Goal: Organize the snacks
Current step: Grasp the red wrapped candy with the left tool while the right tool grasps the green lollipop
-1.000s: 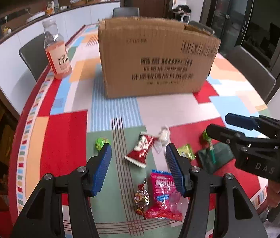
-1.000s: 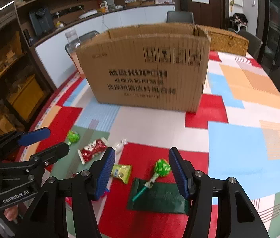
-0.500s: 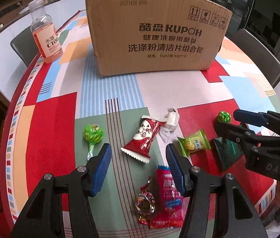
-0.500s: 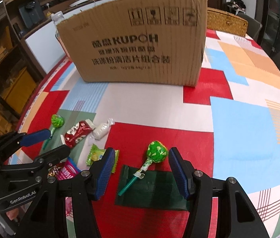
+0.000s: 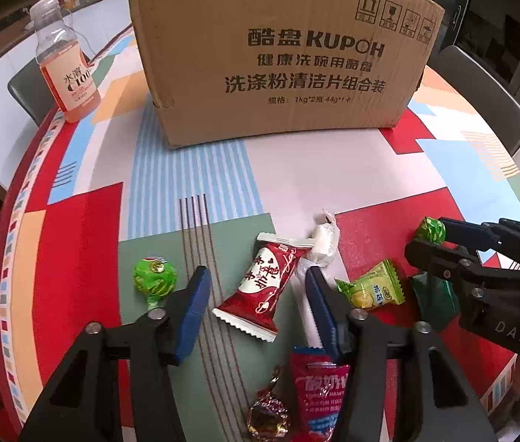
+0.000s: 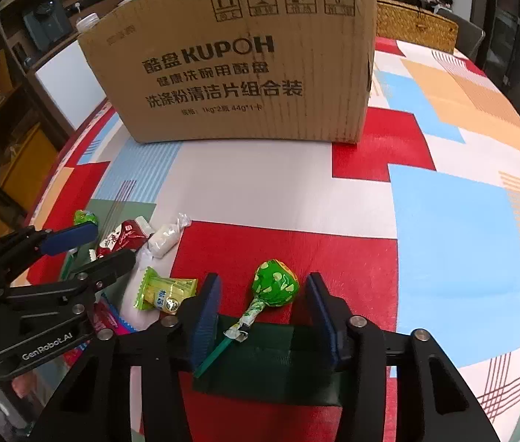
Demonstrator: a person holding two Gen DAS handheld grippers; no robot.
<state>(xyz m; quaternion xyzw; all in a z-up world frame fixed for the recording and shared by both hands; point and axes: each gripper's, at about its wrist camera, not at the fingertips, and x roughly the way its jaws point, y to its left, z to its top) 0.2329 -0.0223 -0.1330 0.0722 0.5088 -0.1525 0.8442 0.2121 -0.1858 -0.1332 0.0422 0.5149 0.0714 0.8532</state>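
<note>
Both my grippers, left (image 5: pixel 256 305) and right (image 6: pixel 263 313), hover spread apart over scattered snacks, the green lollipop (image 6: pixel 274 284) between my right fingers; its round head could roll away.

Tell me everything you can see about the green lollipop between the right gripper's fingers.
The green lollipop has a round head in shiny green wrapper with paler spots, twisted at the neck, and a teal stick. It lies flat, head on the red patch, stick on a dark green pouch. The open right gripper brackets it without touching.
</note>
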